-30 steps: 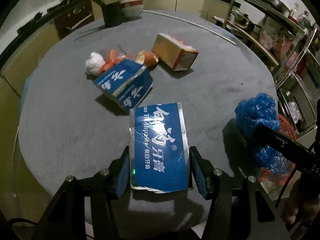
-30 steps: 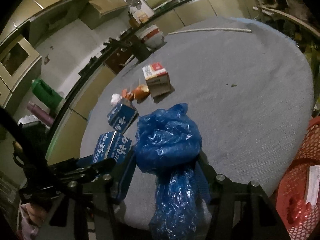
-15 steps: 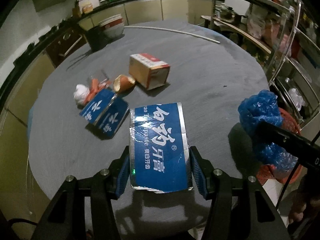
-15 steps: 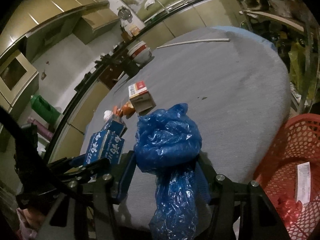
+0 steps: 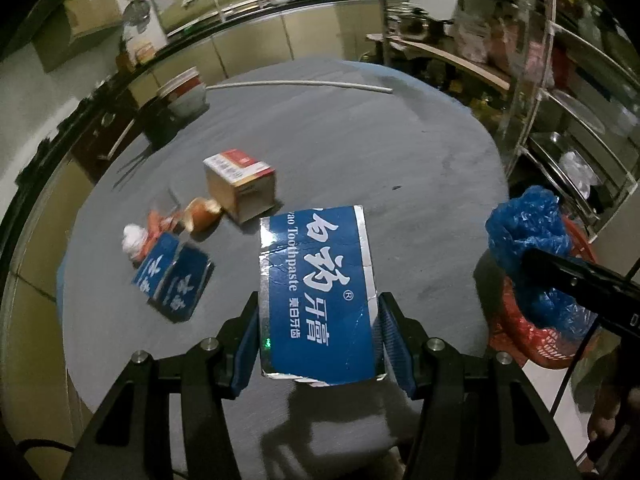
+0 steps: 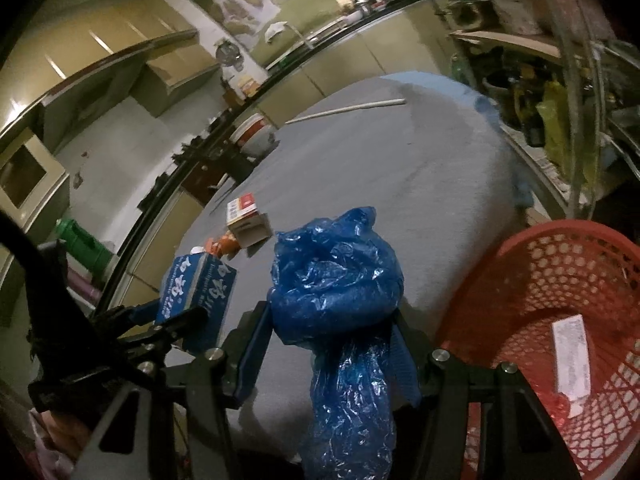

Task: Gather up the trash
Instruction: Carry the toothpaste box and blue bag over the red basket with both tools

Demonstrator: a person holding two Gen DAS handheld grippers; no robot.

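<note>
My left gripper [image 5: 318, 344] is shut on a blue toothpaste box [image 5: 318, 296] and holds it above the near edge of the round grey table [image 5: 360, 152]. My right gripper [image 6: 332, 352] is shut on a crumpled blue plastic bag [image 6: 336, 292], just left of a red mesh basket [image 6: 560, 280] beside the table. The bag [image 5: 528, 236] and basket [image 5: 520, 332] also show at right in the left wrist view. On the table lie a second blue toothpaste box [image 5: 174, 280], a tan carton [image 5: 240, 184], orange peel [image 5: 202, 216] and a white wad [image 5: 134, 236].
A white strip [image 5: 300, 85] lies across the far side of the table, and a red and white bowl [image 5: 182, 92] stands at its far left. Metal shelves [image 5: 560, 100] stand to the right. A white packet [image 6: 570, 356] lies in the basket.
Both grippers have pulled back and to the right with their loads. The table trash looks farther away and the red basket has come into fuller view on the right.
</note>
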